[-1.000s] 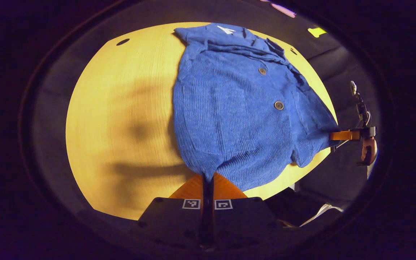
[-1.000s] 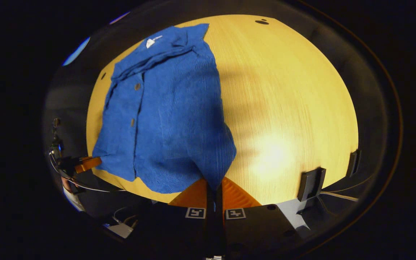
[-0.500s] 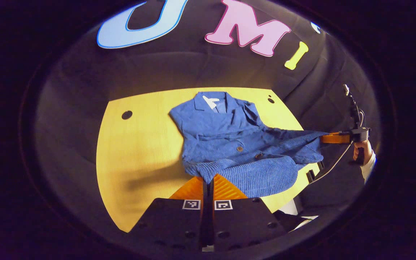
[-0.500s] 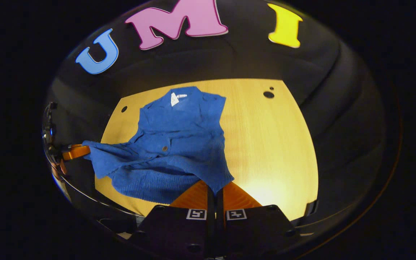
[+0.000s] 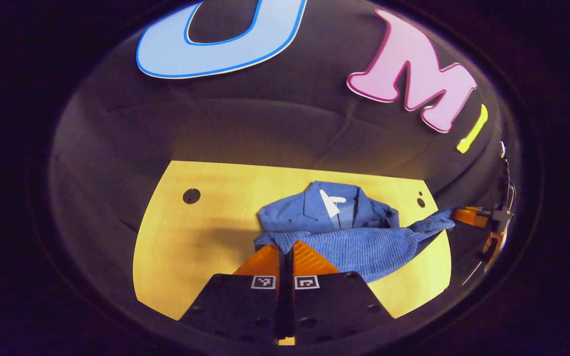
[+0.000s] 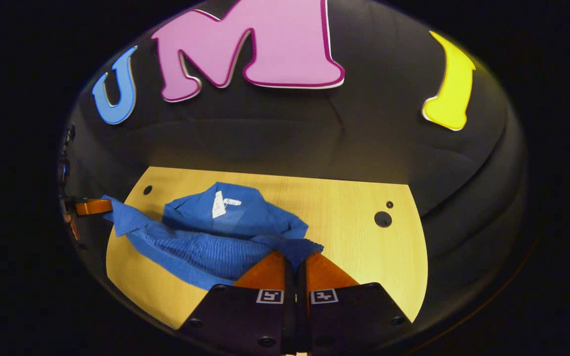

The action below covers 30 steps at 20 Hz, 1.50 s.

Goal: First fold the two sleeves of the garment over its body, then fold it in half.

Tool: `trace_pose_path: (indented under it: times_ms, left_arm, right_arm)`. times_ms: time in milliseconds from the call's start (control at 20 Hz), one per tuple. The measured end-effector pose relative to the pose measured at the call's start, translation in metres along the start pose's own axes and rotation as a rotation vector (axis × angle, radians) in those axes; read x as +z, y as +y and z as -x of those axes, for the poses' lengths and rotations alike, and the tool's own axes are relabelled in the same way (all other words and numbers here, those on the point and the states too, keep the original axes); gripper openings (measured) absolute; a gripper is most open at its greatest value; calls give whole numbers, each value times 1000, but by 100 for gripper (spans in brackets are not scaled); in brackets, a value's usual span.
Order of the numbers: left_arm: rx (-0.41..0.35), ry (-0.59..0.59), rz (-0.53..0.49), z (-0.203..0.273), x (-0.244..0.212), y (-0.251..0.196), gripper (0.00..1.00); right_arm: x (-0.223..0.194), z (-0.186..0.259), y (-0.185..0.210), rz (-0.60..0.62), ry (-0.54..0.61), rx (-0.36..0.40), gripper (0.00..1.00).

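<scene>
The blue ribbed garment (image 5: 344, 232) lies at the centre of the wooden table (image 5: 201, 237), its hem raised and carried toward the collar, where a white label (image 5: 331, 202) shows. In the left gripper view, the left gripper (image 5: 285, 247) at bottom centre is closed on one hem corner. In the right gripper view, the right gripper (image 6: 295, 259) pinches the other corner. Small round holes (image 6: 383, 218) dot the tabletop at the far corners. The black cloth wall (image 6: 285, 133) rises behind.
</scene>
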<state>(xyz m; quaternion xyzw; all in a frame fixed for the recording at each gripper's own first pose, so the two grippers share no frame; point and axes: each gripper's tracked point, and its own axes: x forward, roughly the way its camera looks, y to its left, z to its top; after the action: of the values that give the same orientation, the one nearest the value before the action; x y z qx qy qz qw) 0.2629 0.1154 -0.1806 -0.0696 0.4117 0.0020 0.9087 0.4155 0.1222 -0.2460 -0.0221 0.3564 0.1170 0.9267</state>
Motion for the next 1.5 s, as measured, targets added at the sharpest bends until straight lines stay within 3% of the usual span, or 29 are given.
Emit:
trace_pose_path:
  times_ms: [200, 350, 500, 550, 600, 650, 800, 900, 1050, 1150, 1500]
  left_arm:
    - [88, -48, 34, -70, 37, 7, 0]
    - [155, 7, 36, -119, 23, 12, 0]
    - [122, 87, 79, -152, 0, 1, 3]
    - [98, 96, 88, -150, -1, -7, 26]
    - [105, 102, 74, -154, -2, -9, 49]
    - [111, 95, 49, -158, 2, -11, 72]
    - [147, 31, -26, -148, 20, -13, 79]
    - [147, -23, -38, -139, 32, -19, 82]
    - [75, -75, -61, -118, 44, -39, 82]
    - [86, -104, -97, -97, 52, -46, 82]
    - [-27, -262, -142, 20, 58, -95, 82]
  right_arm:
    - [3, -93, -6, -40, 51, 5, 5]
    - [4, -142, -1, -67, 59, 28, 5]
    - [-3, -173, 1, -136, 72, 40, 9]
    - [-8, -181, 1, -150, 89, 42, 13]
    - [-14, -187, -3, -147, 100, 34, 24]
    - [-16, -191, -8, -133, 99, 21, 51]
    - [-17, -191, -16, -85, 83, 12, 100]
    - [-9, -180, -16, -47, 49, 11, 99]
    - [10, -150, -8, 18, -34, 32, 99]
    - [24, -127, -3, 59, -88, 21, 100]
    - [42, -3, 26, 107, -247, 12, 99]
